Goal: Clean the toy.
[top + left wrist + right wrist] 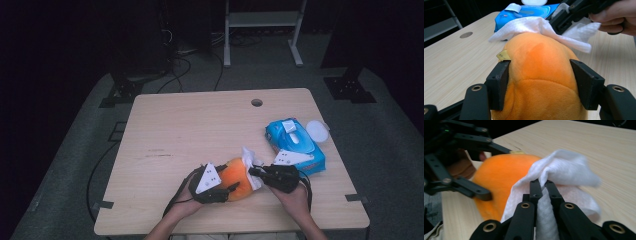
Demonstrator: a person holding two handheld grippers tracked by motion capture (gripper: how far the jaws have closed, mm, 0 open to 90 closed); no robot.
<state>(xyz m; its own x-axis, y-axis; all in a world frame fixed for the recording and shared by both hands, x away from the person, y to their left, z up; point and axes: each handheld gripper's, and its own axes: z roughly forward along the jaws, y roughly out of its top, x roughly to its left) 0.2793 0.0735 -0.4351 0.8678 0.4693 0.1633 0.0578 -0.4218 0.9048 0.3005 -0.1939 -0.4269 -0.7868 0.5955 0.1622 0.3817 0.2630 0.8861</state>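
With the left claw (540, 85) clamped on the round orange plush toy (541, 75), sweep the pinched-shut right claw's (541, 185) white wet wipe (566, 173) firmly across the plush ahead of its jaws.

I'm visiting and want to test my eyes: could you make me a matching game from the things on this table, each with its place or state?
Things:
1. orange plush toy
2. white wipe
3. blue wipes pack
4. round hole

Places or states:
A. in the tabletop, near the far edge
B. clamped in the right tool
C. lying on the table behind the right hand
D. squeezed between the left tool's jaws

Pairs: 1-D, 2-B, 3-C, 4-A
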